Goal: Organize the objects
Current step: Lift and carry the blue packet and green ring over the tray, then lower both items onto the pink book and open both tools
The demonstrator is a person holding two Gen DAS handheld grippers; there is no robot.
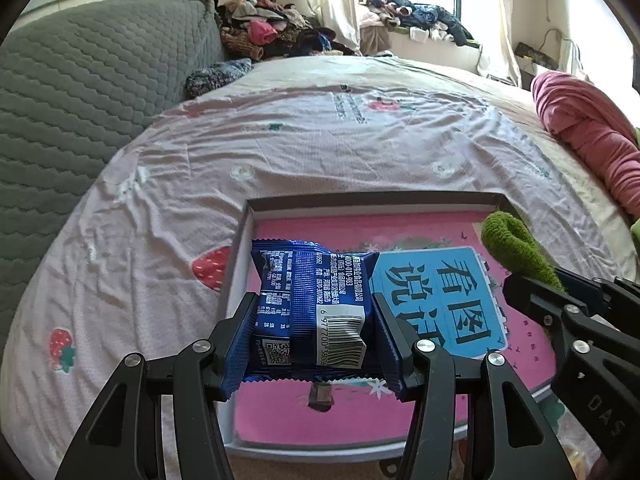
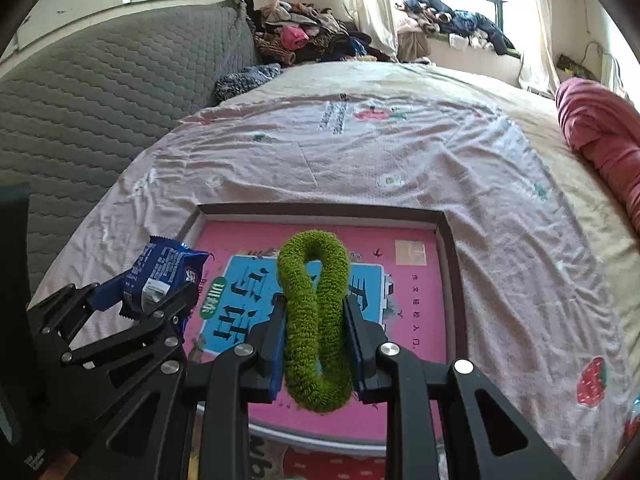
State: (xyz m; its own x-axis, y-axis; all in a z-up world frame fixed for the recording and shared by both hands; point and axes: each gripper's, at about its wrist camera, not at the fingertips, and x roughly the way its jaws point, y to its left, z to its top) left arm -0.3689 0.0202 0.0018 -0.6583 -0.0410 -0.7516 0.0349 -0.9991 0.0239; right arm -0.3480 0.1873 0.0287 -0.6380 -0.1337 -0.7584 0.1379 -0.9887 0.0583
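We have the blue foil snack packet with a white barcode panel (image 1: 312,312) gripped between the left tongs (image 1: 314,336), the pads pressing on its two sides, and it hangs over the left part of the shallow grey-walled cardboard box (image 1: 372,200). The fuzzy green loop, a terry-cloth hair band by the look of it (image 2: 316,320), is squeezed flat between the right tongs (image 2: 316,344), which are clenched hard on it, and it hovers over the middle of the same box.

Inside the box lies a pink book with a blue title panel of large black characters (image 2: 400,292); we see nothing else resting in there. So we judge the task to be at its placing step: both things are picked up and brought above the box, but neither is set down yet. What is left, as far as we can tell, is to lower each one onto the book and let go.

The box sits on a bed under a pale pink sheet printed with strawberries (image 1: 280,160). Further off are a grey quilted headboard (image 1: 80,92), a rolled red blanket (image 1: 592,140) at the right edge, and heaps of clothes (image 1: 264,28) near the window.
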